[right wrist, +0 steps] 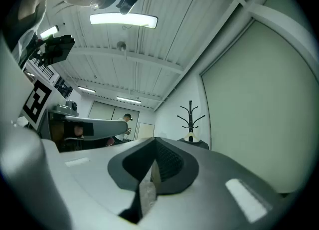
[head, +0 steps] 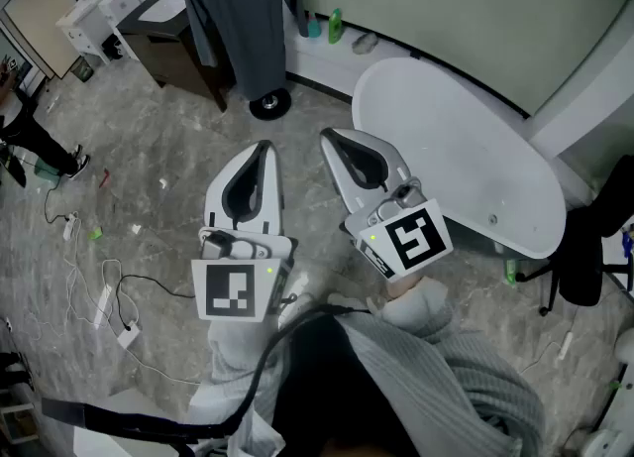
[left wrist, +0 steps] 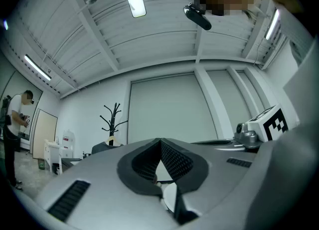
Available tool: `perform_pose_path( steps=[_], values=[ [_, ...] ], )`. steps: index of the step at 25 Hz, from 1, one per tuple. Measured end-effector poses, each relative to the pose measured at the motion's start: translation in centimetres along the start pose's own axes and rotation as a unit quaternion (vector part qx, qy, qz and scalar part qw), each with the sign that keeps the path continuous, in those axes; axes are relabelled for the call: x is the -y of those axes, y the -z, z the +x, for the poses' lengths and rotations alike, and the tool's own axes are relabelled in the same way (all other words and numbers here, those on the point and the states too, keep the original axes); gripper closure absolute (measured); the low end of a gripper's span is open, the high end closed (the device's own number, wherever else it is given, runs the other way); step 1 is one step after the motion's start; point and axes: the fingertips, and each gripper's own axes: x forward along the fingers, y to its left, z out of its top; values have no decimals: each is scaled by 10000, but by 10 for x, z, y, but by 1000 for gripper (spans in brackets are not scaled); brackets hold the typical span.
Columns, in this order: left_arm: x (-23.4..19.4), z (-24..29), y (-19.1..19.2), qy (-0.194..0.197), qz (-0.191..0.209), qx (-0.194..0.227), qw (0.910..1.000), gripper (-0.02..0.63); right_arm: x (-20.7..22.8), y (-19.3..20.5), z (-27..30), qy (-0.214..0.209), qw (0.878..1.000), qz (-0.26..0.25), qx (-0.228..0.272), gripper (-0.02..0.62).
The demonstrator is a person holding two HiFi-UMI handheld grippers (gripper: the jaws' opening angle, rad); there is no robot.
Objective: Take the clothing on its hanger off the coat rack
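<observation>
L tool (head: 263, 148) & R tool (head: 329, 136) both closed, empty, ribbed inside; limp grey top (head: 243, 19) hangs.

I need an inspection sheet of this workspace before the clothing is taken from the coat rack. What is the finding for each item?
Surface: grey floor; white oval table.
Job's things: dark garment hangs on its hanger on the coat rack, untouched.
Clutter: green bottle by the wall; small scraps on the floor.
Grippers: left hand-held gripper and right hand-held gripper both shut, empty, apart from the rack.
Cables: white cables and a power strip on the floor.
Surroundings: dark cabinet, black chair, a person.
</observation>
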Motion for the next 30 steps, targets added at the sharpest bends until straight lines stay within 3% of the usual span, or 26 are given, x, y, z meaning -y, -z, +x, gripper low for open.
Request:
perform_pose_path(
  steps=[10,16,23,30],
  values=[
    [11,18,14,-140,18,13,9999,601,14,15,-1,-292,9995,103,-111,592],
    [-8,34,44,-364,58,-213,9991,601,26,43,16,-395,9987,219,-245,592],
    [-74,104,78,-351,70,-284,9990,601,68,84,98,-318,9987,182,-362,592],
    [-183,221,77,-106,420,-183,9989,601,140,87,252,-76,9999,39,-126,592]
  ],
)
